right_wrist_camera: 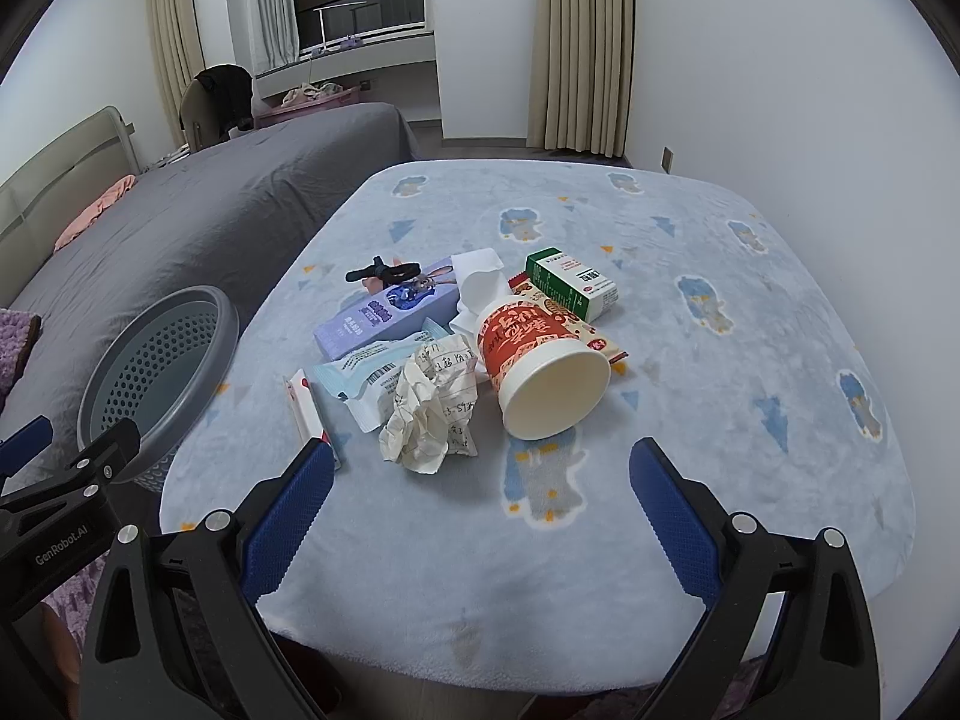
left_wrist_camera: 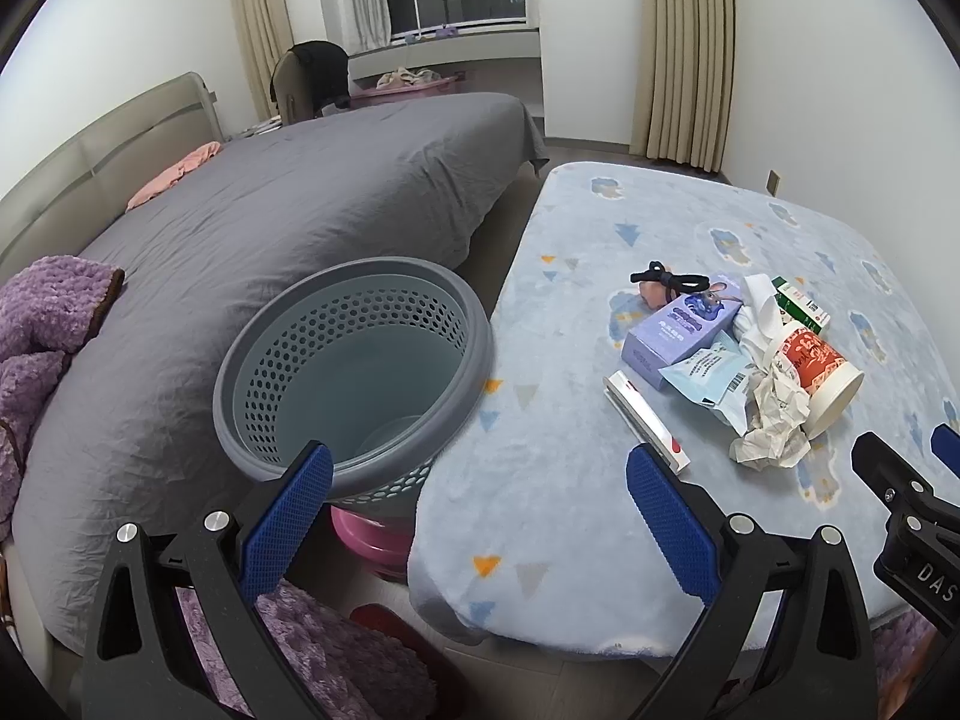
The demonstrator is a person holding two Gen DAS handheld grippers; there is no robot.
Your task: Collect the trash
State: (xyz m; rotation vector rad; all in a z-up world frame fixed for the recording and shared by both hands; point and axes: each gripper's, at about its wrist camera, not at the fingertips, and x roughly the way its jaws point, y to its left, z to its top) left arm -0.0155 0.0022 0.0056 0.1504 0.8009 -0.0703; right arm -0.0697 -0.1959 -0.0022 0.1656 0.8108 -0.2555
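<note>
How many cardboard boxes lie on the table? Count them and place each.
2: a purple rectangular cardboard box at the pile's left, and a green-and-white cardboard box behind the red paper cup. Others may be hidden underneath.

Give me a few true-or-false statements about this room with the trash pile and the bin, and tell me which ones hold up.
1. The paper cup lies on its side, its mouth toward the camera. True.
2. The grey basket stands on the table. False: it stands beside the table, between it and the bed.
3. The right gripper holds the crumpled paper. False: its jaws are open and hold nothing.
4. The green box lies behind the cup. True.
5. The left gripper is open. True.
</note>
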